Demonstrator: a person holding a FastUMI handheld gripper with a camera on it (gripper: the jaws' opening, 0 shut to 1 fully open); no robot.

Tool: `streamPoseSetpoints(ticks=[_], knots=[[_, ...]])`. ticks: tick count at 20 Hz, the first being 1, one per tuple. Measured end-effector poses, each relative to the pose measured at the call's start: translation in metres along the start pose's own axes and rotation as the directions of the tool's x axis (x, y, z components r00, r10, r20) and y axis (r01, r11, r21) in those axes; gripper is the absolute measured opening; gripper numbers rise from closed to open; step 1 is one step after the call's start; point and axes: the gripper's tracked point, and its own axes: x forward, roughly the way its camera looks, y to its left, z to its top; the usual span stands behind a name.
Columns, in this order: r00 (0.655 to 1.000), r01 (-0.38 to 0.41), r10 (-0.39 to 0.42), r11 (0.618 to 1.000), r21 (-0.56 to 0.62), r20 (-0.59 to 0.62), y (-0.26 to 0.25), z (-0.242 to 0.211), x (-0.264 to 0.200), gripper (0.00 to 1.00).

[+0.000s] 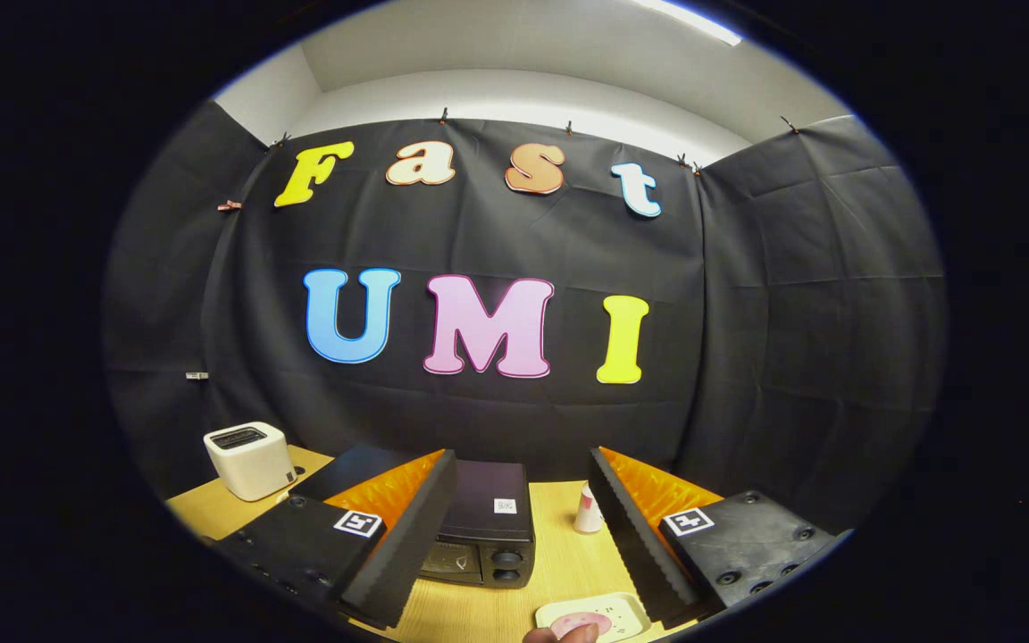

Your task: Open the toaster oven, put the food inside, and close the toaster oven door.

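The hand-held gripper (514,536) is held high above the counter (559,563), its two fingers spread wide with nothing between them but open air and the scene below.

The toaster oven (483,527), a dark box, sits on the wooden counter ahead of the fingers, toward 11 o'clock from the gap's middle. The left finger covers much of its left side, so only part of the front shows; two round knobs can be made out on its right, and the door looks shut, though the glass is hard to read. A small pale sticker lies on its top.

At 5 o'clock from the oven, low between the fingers, a pale tray (608,616) carries a pink round piece of food (579,622). Both are cut off at the bottom, and the right finger hides the tray's right end. A person's fingertip (559,635) touches the food's near rim; the rest of the hand is out of sight.

A small paper cup (588,511) stands at 3 o'clock from the oven, just beside the right finger, which clips its right side. A white toaster (249,460) stands at 9 o'clock from the oven, well apart from it.
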Motion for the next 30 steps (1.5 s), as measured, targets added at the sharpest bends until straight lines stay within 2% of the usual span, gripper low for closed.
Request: streamPoseSetpoints(ticks=[8, 14, 19, 22, 27, 30], knots=[[1.0, -0.012, 0.012, 1.0, 0.025, -0.005, 0.032, 0.002, 0.004, 0.97], [0.998, -0.059, 0.059, 0.998, 0.02, -0.034, 0.099, -0.016, 0.018, 0.97], [0.987, -0.103, 0.106, 0.994, 0.03, -0.118, 0.156, -0.059, 0.037, 0.97], [0.976, -0.116, 0.114, 0.993, -0.002, -0.186, 0.175, -0.097, 0.048, 0.98], [0.949, -0.122, 0.108, 0.992, -0.028, -0.297, 0.185, -0.153, 0.06, 0.98], [0.935, -0.108, 0.096, 0.994, -0.018, -0.342, 0.184, -0.172, 0.066, 0.98]])
